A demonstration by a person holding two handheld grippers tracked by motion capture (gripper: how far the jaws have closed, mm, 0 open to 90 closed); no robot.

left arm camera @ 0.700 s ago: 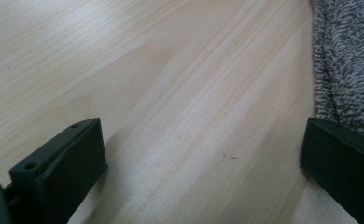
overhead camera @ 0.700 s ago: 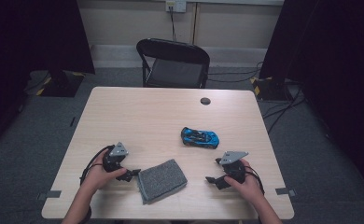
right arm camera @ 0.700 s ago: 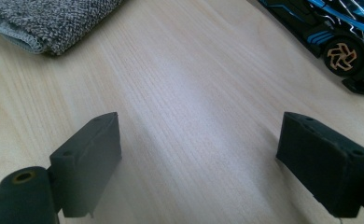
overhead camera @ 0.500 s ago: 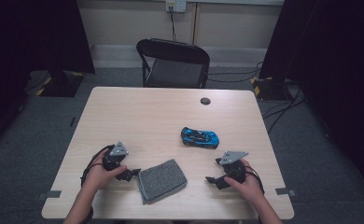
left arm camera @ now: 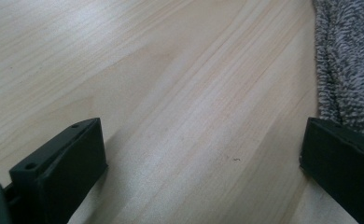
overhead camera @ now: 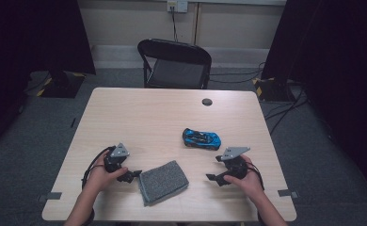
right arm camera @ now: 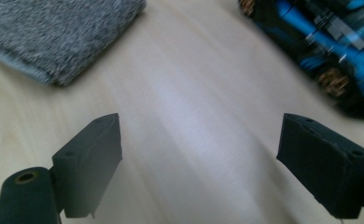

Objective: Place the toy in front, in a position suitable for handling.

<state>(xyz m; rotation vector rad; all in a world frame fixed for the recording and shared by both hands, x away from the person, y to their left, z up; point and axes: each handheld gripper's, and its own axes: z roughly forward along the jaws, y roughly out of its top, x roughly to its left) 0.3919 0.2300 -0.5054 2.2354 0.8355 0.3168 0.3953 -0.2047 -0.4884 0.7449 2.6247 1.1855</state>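
A folded grey cloth (overhead camera: 164, 181) lies near the table's front edge, between the two hands. A blue toy car (overhead camera: 201, 138) stands on the table beyond it, to the right. My left gripper (overhead camera: 132, 170) rests on the table just left of the cloth, open, with bare wood between its jaws; the left gripper view has the cloth (left arm camera: 348, 60) beside its right jaw and my gripper (left arm camera: 203, 158) wide open. My right gripper (overhead camera: 213, 169) sits right of the cloth and points left, open and empty. Ahead of my right gripper (right arm camera: 199, 158) are the cloth (right arm camera: 59, 32) and the car (right arm camera: 329, 42).
The light wooden table (overhead camera: 139, 117) has a small dark disc (overhead camera: 207, 101) near its far edge. A black folding chair (overhead camera: 174, 63) stands behind the table. Cables run across the floor at the right.
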